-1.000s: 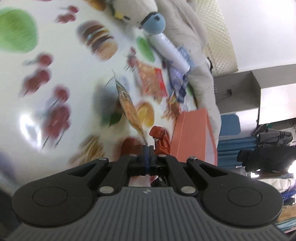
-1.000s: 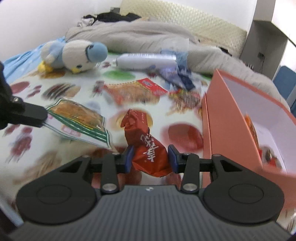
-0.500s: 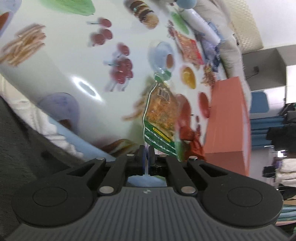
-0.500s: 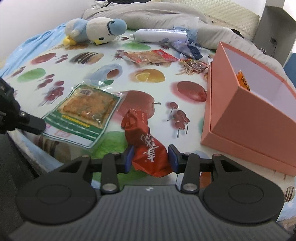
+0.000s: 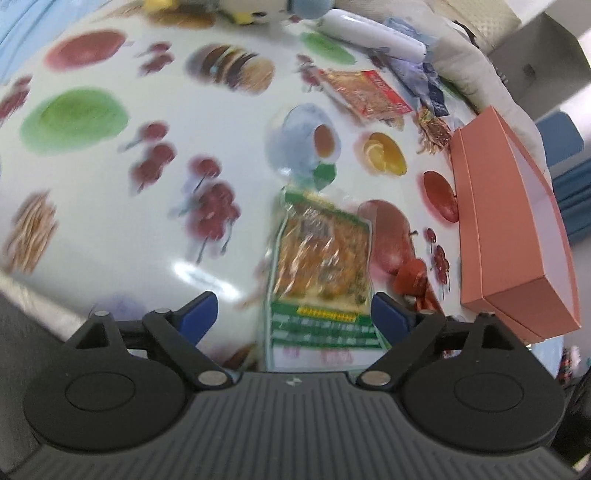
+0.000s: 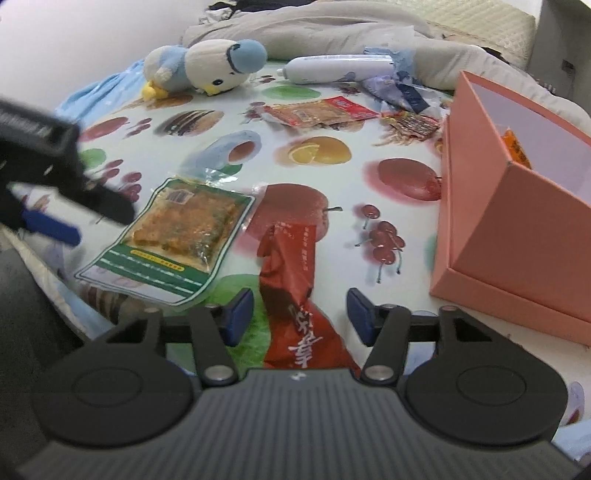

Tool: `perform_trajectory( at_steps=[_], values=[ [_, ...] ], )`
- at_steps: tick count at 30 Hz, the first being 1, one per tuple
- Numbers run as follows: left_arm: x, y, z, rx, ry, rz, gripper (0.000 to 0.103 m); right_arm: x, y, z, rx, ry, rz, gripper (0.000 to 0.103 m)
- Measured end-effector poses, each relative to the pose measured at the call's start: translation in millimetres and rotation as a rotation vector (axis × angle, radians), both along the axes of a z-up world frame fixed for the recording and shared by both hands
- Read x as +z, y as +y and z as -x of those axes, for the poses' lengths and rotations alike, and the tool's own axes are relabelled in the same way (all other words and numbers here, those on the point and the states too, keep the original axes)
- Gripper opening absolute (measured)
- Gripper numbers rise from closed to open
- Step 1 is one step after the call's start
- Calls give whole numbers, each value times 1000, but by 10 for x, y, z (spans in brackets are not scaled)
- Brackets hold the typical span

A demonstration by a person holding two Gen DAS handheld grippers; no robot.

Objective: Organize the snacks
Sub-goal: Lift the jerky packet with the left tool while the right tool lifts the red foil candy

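A green-edged snack packet lies flat on the fruit-print cloth; it also shows in the right wrist view. My left gripper is open, its jaws wide to either side of the packet's near end. A red snack packet lies on the cloth between the open jaws of my right gripper; its tip shows in the left wrist view. A salmon-pink open box stands at the right with an orange snack inside.
Farther back lie a red-orange packet, a small dark-red packet, blue wrappers, a white tube and a blue-white plush bird. A grey blanket lies behind. The cloth's near edge drops off at the left.
Both grippers have opened and let go. The green packet and the red packet now lie on the cloth near its front edge. The left gripper has turned level.
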State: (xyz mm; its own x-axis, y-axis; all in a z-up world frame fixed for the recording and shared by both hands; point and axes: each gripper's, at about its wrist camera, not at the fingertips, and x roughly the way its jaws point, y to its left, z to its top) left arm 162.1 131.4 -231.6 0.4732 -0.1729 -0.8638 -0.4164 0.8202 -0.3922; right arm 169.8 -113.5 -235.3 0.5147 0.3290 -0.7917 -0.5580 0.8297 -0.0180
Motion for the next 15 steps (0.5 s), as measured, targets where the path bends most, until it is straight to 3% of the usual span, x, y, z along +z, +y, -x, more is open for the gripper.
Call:
perform_trajectory(
  at_steps=[3,6,15],
  values=[
    [21,-154,-198,-90,-19,-36,97,-61,5,-39,34,26,-8,49],
    [13,-293,-375,-129,-22,-95,99,-54,6,-83,48,26,-4,35],
    [-223,-468,-605,-165,29,-176,99,61,-187,-150,35,36,-25,35]
  ],
)
